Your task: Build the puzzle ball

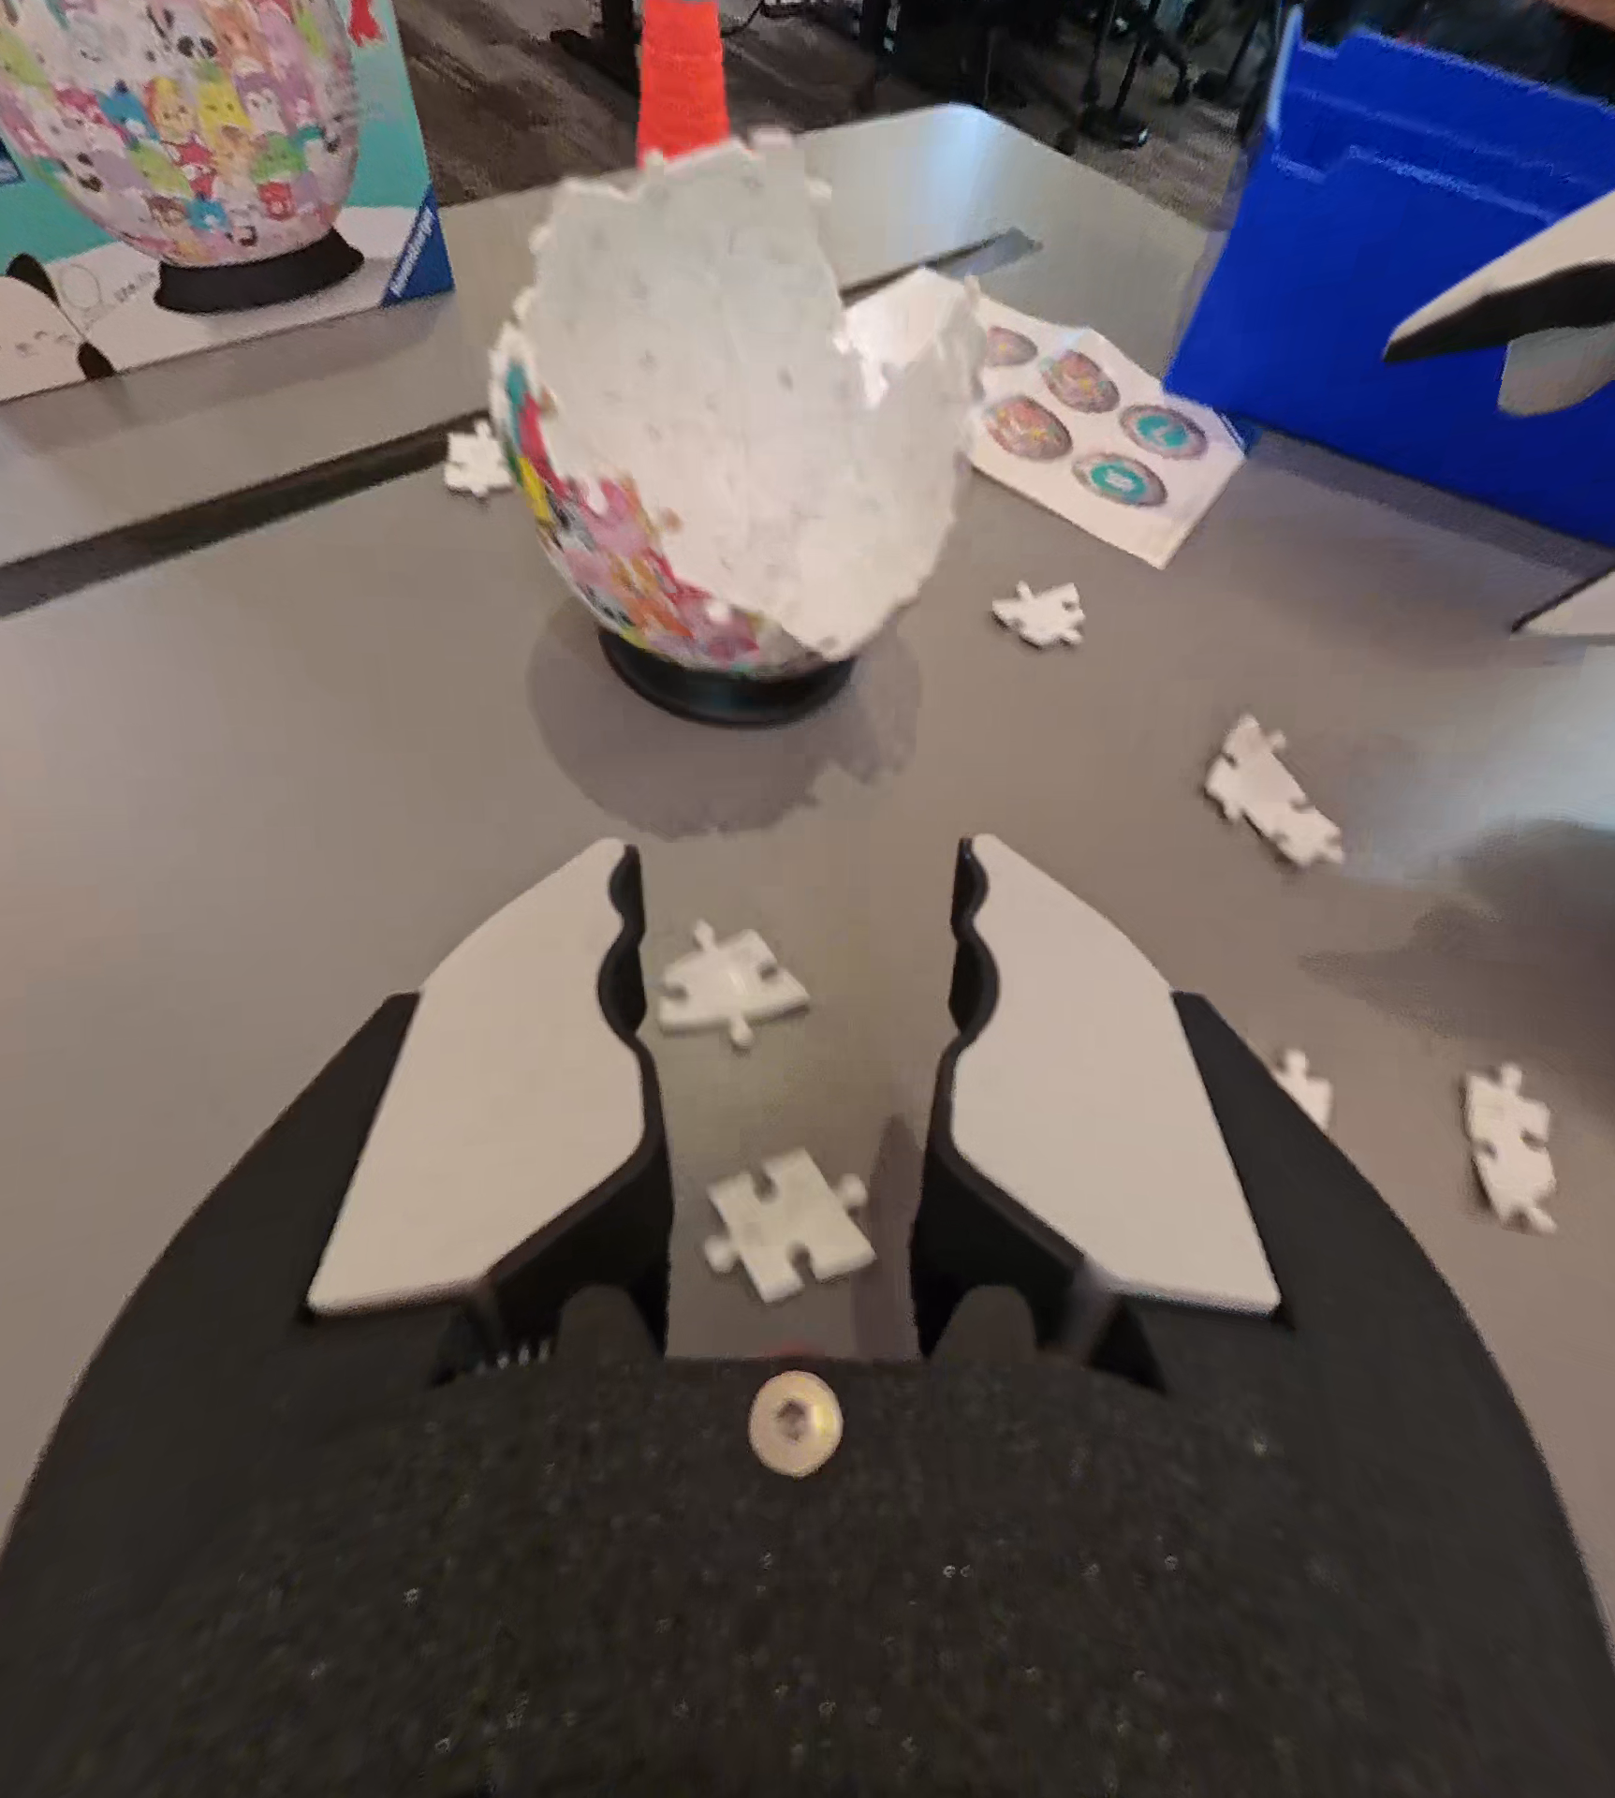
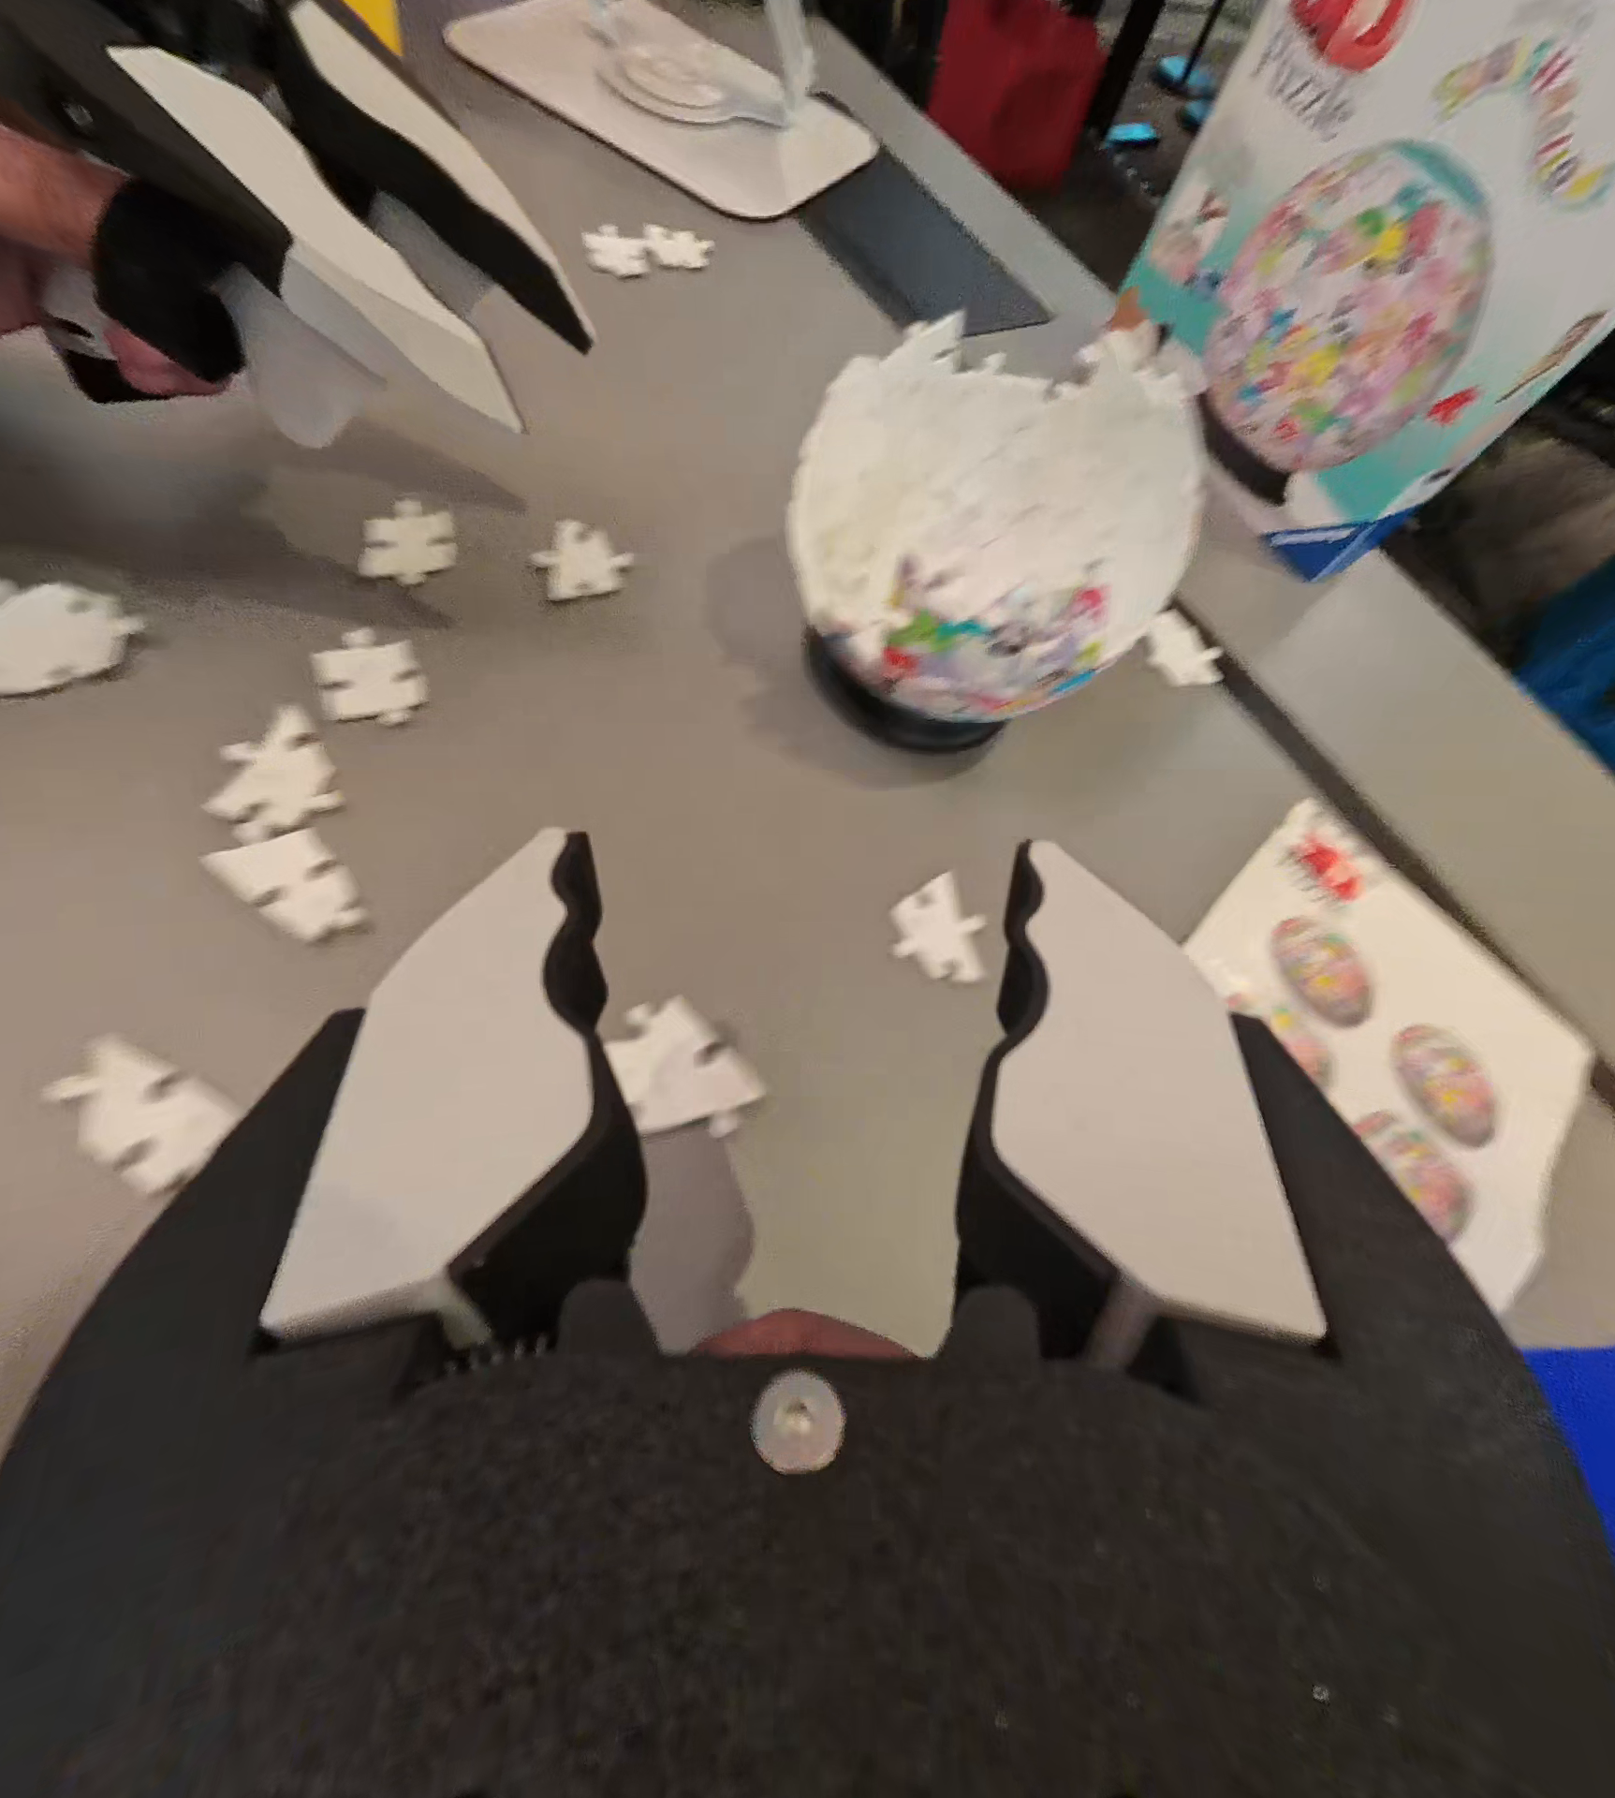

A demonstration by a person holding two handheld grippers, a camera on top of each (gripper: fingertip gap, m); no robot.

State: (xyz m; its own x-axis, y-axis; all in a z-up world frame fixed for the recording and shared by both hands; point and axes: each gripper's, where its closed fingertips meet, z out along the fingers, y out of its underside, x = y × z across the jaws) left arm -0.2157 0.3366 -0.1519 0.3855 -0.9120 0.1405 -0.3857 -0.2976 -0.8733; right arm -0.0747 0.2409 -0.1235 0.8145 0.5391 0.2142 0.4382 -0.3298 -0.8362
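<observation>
Jaws of the left gripper (image 1: 795, 856) and the right gripper (image 2: 803, 851) stand apart, gripping nothing, above loose white pieces (image 1: 733, 985) lying flat. Ahead, the half-built puzzle ball (image 1: 725, 428) stands upright on a black ring stand (image 1: 725, 686), its jagged opening facing up and toward the cameras, white inside, colourful outside. Grey table (image 1: 200, 778); puzzle box (image 1: 171, 185), sheet of round pictures (image 1: 1090, 438) and blue bin (image 1: 1426, 292) behind.

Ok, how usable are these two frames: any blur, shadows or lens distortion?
Left wrist view: mild motion blur softens the half-built puzzle ball and loose pieces; the ball casts a soft shadow on the grey table. Right wrist view: blur is heavier, smearing the pieces and the box. Both views show wide-angle bending at the edges. Both grippers, left and right, are open and empty.
</observation>
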